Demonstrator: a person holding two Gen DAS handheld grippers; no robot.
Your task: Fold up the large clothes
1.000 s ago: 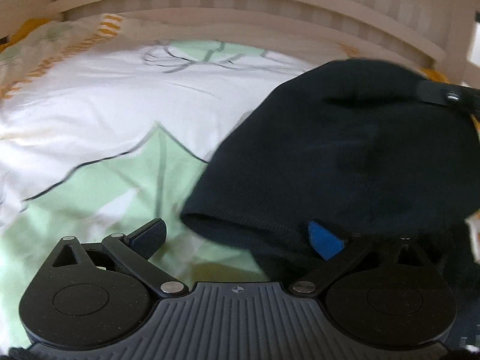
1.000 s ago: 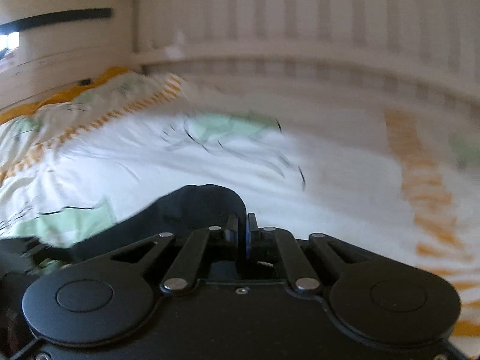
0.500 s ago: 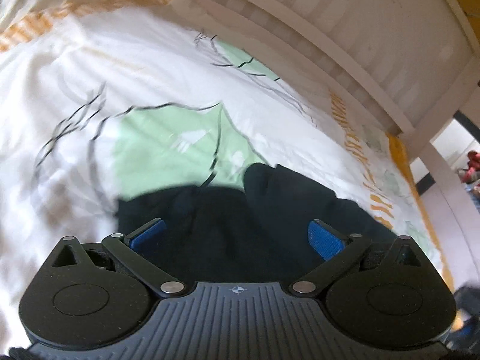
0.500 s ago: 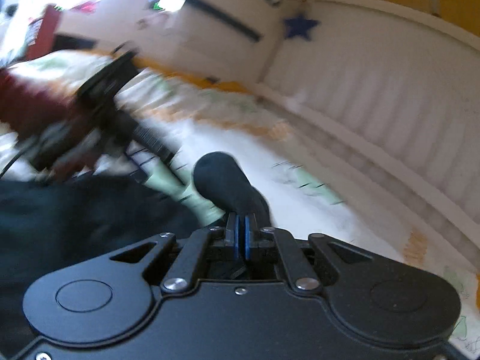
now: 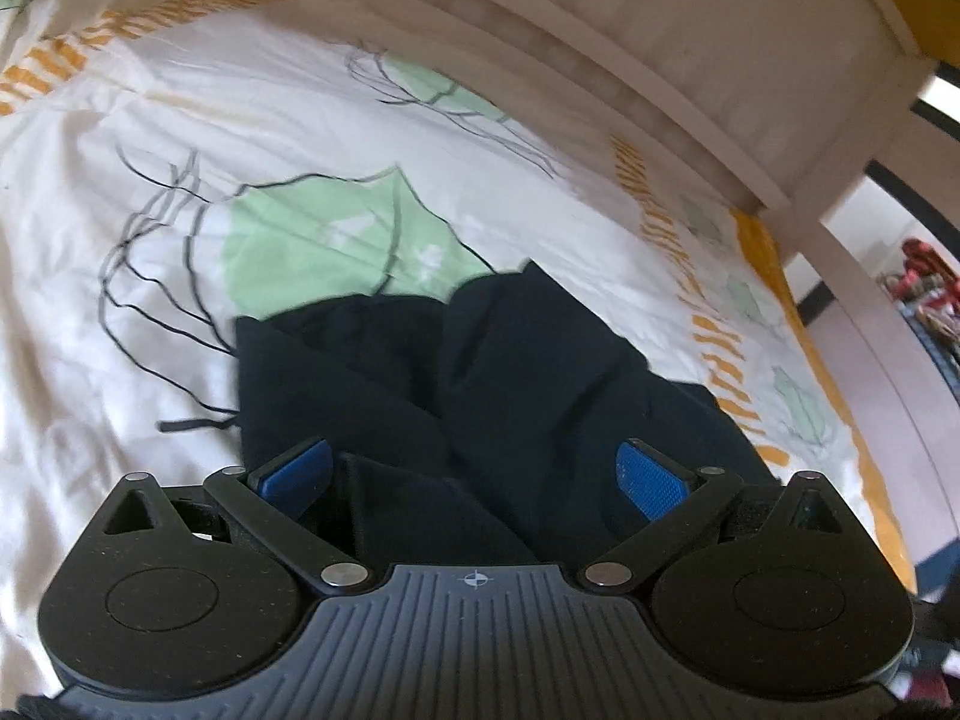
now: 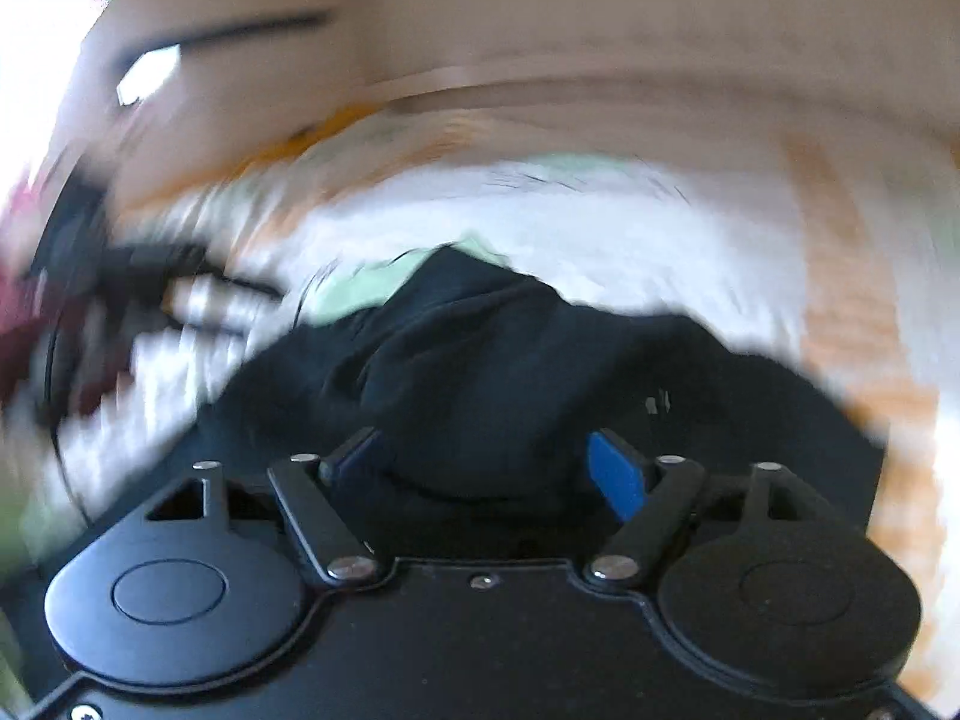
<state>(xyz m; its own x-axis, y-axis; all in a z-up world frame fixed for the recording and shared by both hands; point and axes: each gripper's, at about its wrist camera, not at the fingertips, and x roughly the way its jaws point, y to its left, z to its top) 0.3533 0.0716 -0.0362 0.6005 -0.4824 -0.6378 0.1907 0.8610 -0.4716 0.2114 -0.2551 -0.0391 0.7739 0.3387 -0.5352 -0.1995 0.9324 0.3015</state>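
A dark navy garment (image 5: 510, 372) lies rumpled on the bed's patterned duvet (image 5: 180, 192). My left gripper (image 5: 474, 477) hovers over its near part, open wide, blue pads (image 5: 651, 480) on either side of the cloth and not pressing it. In the blurred right wrist view the same garment (image 6: 480, 360) bulges up between the jaws of my right gripper (image 6: 486, 465). Those jaws are opening, and the blue pad (image 6: 615, 474) stands clear of the fabric.
A white slatted headboard (image 5: 660, 30) curves along the far side of the bed. The duvet's orange-striped border (image 5: 720, 360) marks the bed's right edge, with floor and red clutter (image 5: 924, 276) beyond. A blurred dark shape with a dark red sleeve (image 6: 78, 300) is at the right wrist view's left.
My right gripper, shut on a fold of the dark garment, has opened and the cloth has sagged onto the bed. Both views swung; the left gripper stayed open and came over the garment.
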